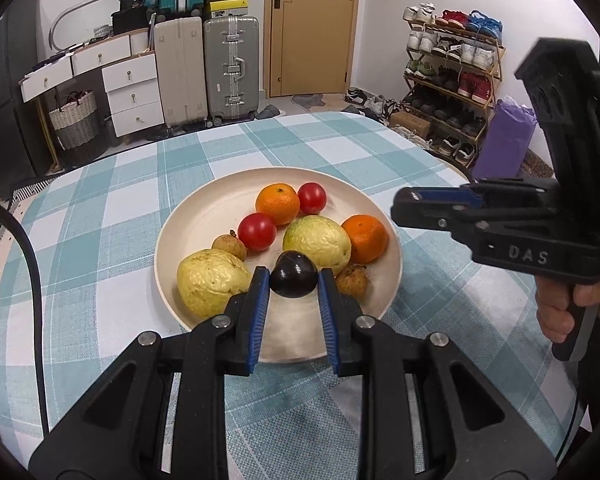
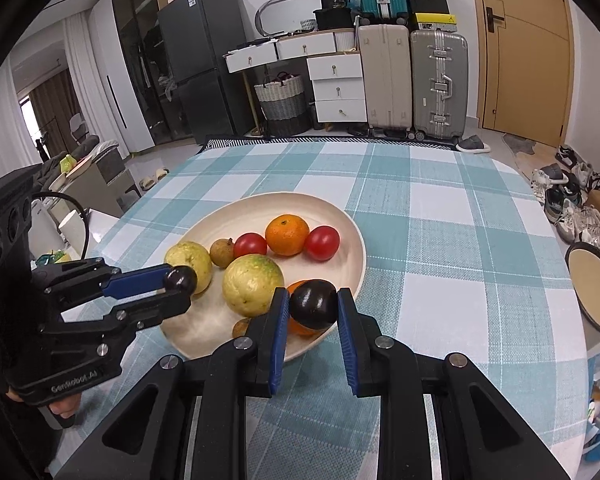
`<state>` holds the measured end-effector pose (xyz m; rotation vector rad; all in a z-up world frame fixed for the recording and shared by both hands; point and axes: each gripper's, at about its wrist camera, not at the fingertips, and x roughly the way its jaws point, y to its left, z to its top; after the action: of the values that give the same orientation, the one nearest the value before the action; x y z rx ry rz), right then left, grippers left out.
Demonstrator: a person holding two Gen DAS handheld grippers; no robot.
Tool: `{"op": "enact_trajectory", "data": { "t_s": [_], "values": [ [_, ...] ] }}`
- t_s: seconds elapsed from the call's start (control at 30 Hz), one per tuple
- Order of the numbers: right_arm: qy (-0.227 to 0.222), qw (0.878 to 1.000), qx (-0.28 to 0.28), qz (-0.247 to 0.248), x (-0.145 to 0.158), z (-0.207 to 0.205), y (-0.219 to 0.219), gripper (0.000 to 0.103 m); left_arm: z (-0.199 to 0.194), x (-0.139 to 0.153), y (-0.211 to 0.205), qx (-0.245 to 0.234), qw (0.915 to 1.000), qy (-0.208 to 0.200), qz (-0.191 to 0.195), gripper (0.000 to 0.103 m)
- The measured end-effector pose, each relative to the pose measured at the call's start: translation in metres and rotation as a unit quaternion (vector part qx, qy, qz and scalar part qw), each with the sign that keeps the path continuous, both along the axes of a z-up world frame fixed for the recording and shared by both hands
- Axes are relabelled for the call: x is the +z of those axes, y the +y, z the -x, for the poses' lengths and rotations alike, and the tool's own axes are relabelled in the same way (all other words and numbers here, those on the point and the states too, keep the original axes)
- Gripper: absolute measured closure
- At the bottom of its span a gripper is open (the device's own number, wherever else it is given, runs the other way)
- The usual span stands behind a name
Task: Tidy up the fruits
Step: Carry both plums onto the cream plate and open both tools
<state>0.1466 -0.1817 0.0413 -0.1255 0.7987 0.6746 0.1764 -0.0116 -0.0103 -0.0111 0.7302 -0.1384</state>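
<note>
A cream plate (image 1: 204, 204) (image 2: 236, 216) on the checked tablecloth holds two yellow-green guavas (image 1: 212, 282) (image 2: 253, 284), two mandarins (image 1: 278, 204) (image 2: 287, 234), two red tomatoes (image 1: 257, 231) (image 2: 322, 242) and small brown fruits (image 1: 230, 245). My left gripper (image 1: 294, 280) is shut on a dark plum (image 1: 293, 274) above the plate's near side. In the right wrist view, the left gripper (image 2: 178, 286) and its plum (image 2: 180, 279) are at the plate's left. My right gripper (image 2: 313, 300) is shut on a second dark plum (image 2: 313, 304) over the plate's near right rim. In the left wrist view, the right gripper (image 1: 398, 204) is side-on and its plum is hidden.
The round table (image 2: 440, 240) ends in a curved far edge. A dark-rimmed round dish (image 2: 596, 292) sits off the table at the right. A person's hand (image 1: 556, 304) grips the right handle. Suitcases (image 1: 230, 66), drawers and a shoe rack (image 1: 448, 76) stand beyond.
</note>
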Motion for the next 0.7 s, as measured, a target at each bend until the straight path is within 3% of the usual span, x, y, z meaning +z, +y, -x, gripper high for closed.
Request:
{"op": "enact_trajectory", "data": {
  "t_s": [0.7],
  "values": [
    [0.012,1.000,0.002,0.017,-0.015,-0.036,0.026,0.078,-0.016,-0.022,0.005,0.003,0.9998,0.022,0.001,0.081]
  ]
}}
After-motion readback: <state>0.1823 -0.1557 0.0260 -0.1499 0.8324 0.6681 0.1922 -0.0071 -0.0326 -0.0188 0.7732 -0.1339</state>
